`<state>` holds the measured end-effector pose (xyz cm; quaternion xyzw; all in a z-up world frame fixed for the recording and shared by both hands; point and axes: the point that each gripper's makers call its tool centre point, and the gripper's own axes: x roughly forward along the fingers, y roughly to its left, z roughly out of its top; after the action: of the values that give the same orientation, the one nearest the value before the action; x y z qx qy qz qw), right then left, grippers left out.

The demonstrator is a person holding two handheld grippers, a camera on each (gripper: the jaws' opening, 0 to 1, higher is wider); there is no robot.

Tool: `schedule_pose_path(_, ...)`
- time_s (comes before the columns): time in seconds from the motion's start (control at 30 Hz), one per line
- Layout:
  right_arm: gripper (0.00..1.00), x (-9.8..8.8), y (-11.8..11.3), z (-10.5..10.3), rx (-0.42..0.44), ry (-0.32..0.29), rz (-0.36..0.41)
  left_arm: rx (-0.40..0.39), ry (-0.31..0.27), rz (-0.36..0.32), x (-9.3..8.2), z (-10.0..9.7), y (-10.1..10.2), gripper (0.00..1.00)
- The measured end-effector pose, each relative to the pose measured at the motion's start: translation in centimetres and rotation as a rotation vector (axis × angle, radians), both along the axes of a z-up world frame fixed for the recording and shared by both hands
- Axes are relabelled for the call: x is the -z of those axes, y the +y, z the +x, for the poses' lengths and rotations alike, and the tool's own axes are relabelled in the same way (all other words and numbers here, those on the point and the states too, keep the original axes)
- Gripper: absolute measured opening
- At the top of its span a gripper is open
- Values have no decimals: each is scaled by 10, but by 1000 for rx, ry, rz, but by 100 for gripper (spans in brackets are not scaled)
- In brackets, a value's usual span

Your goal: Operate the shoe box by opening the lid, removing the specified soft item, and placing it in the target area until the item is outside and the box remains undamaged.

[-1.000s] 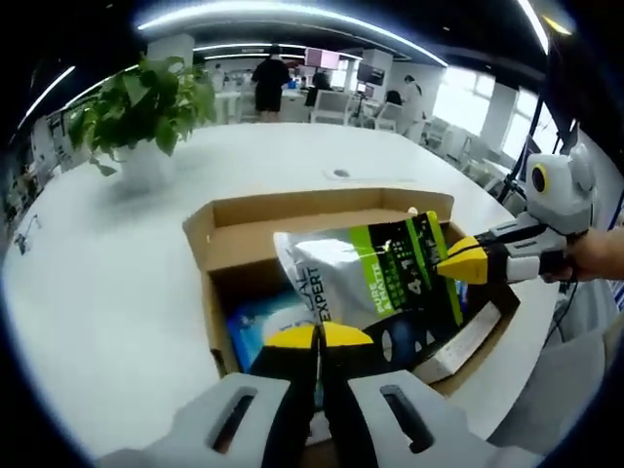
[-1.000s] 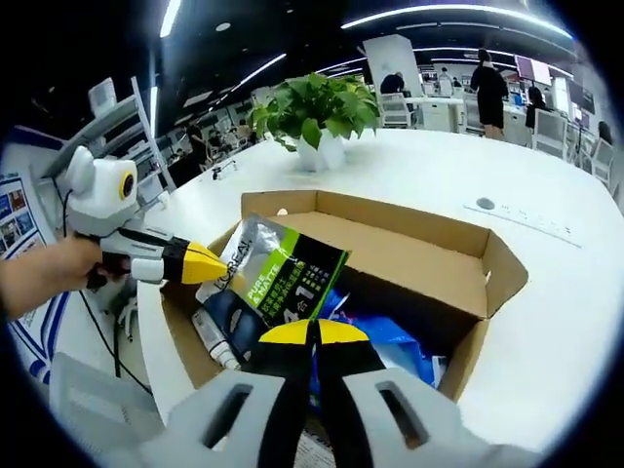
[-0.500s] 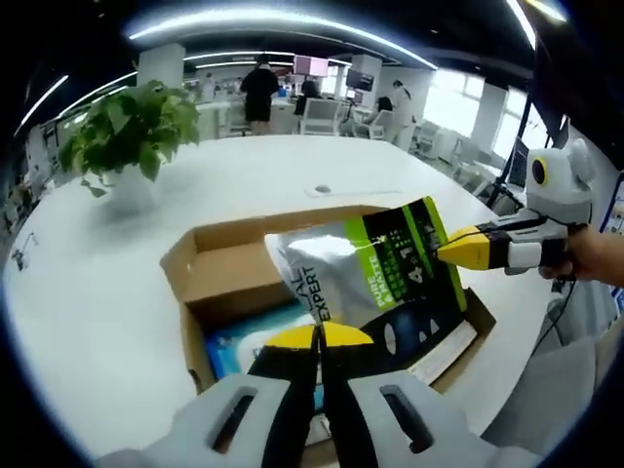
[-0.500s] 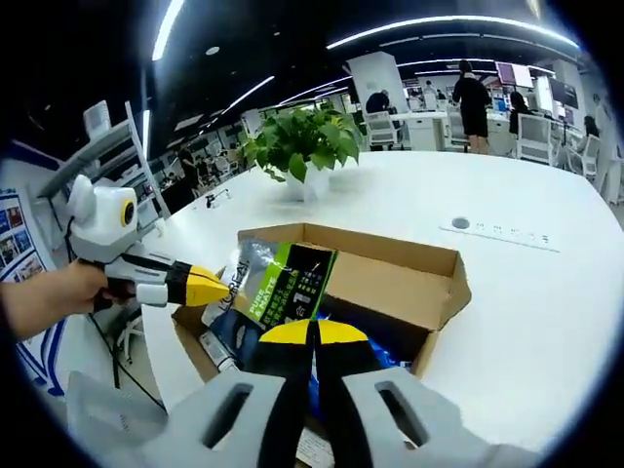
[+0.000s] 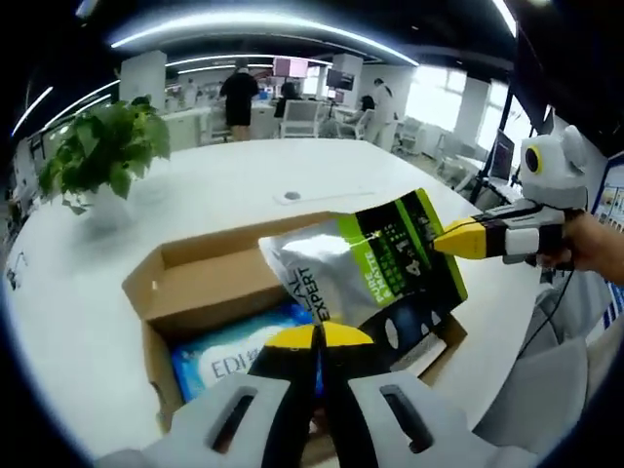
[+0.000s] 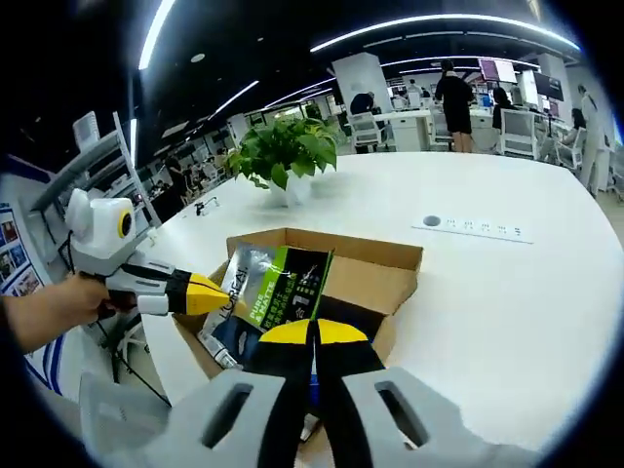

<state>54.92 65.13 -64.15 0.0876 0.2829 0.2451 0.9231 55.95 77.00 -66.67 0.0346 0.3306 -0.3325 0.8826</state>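
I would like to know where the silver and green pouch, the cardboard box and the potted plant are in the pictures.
pouch (image 5: 375, 268), left gripper view, on its green printed stripe.
cardboard box (image 6: 375, 278), right gripper view, on its inner back wall.
potted plant (image 6: 283, 154), right gripper view, on its leaves.

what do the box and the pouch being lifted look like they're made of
Box: plain brown cardboard, matte, with folded flaps and raw cut edges. Pouch: likely plastic or foil laminate; its silver part is glossy, catches the ceiling lights and wrinkles softly, with green and black print. The blue pack still inside looks like thin shiny plastic film.
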Motion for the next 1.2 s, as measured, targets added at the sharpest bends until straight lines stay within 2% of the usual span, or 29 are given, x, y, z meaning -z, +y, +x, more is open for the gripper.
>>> schedule_pose_path(0.1,0,-2,-11,-4,19,12,22,8,10,-7,0,-3,-9,0)
schedule_pose_path(0.33,0,-4,-33,-10,50,17,18,33,18,-25,-4,-8,-33,0)
schedule_pose_path(0.8,0,5,-83,-24,117,62,7,107,41,-44,1,-18,-83,0)
schedule_pose_path(1.2,0,11,-114,-27,166,88,6,149,60,-51,5,-20,-113,0)
